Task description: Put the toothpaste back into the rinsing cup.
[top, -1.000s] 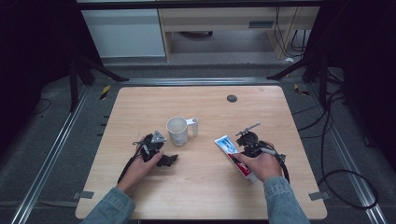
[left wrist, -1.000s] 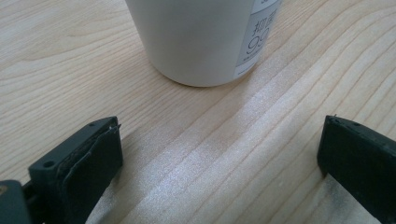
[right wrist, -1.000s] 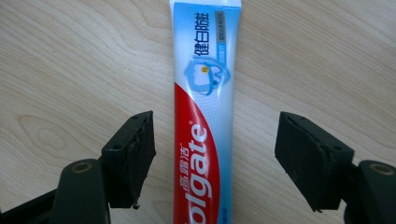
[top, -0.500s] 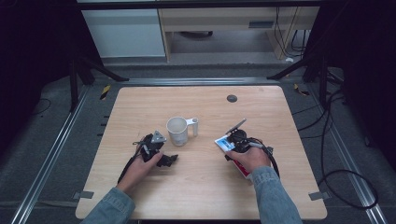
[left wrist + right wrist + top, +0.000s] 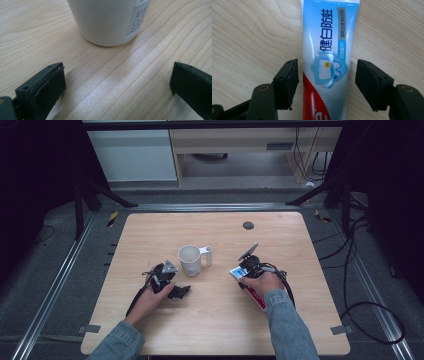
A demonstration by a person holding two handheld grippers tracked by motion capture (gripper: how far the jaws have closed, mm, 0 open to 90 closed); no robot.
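Note:
A white mug (image 5: 190, 260) stands mid-table with its handle to the right; in the left gripper view its base (image 5: 105, 20) is just ahead. My left gripper (image 5: 172, 279) rests on the table beside the mug, jaws wide open (image 5: 117, 75) on bare wood. A toothpaste tube (image 5: 256, 296), blue, white and red, lies flat right of the mug. My right gripper (image 5: 246, 269) points down over the tube's blue end. In the right gripper view the tube (image 5: 327, 45) lies between the jaws (image 5: 325, 82). They have just been closing, with a gap left on each side.
The wooden table (image 5: 215, 335) has a dark round grommet (image 5: 248, 225) near its far edge. Cables trail from both grippers, and the right one loops on the table (image 5: 287, 287). Metal rails and black stand legs surround the table.
My right gripper has moved left and down over the tube's blue end. The left hand and the mug have stayed put.

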